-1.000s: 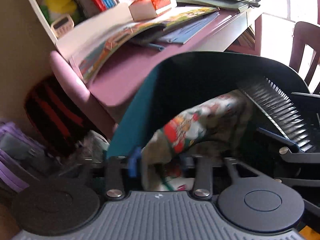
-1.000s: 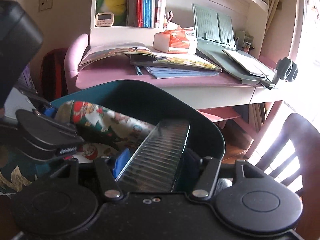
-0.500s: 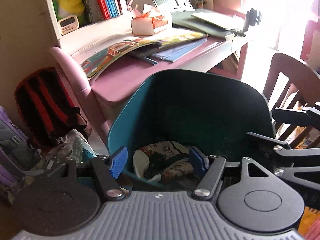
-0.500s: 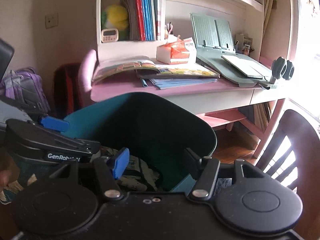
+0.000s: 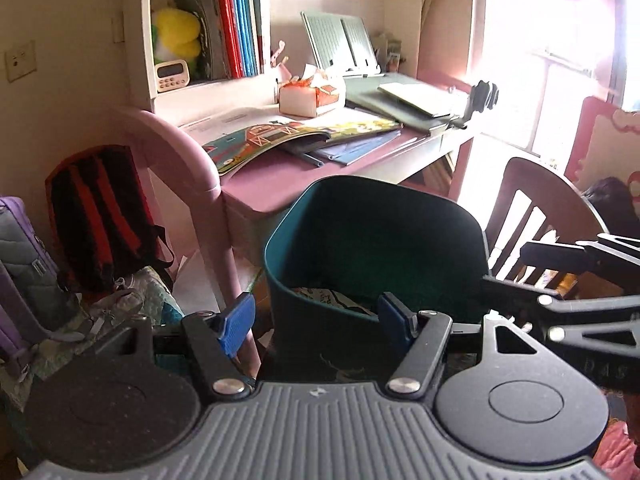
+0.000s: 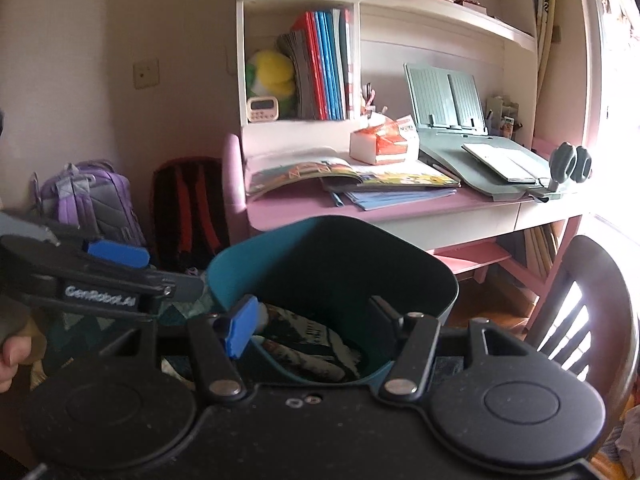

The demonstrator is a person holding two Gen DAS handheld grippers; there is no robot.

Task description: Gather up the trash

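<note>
Left gripper [image 5: 316,322] and right gripper [image 6: 310,324]: both released, holding nothing. Crumpled printed wrapper [image 6: 308,346] lies at bottom of teal plastic bin [image 6: 400,264], near pink desk's [image 6: 280,212] front edge.

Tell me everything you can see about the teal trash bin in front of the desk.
The teal bin is a smooth, plastic-looking tub with rounded corners, a thin rim and a dark inside. It stands upright and open-topped, with no lid in view, on the floor before the pink desk, beside a wooden chair. Crumpled printed wrapping lies at its bottom. Both grippers, left and right, are open above it, and neither touches it.
</note>
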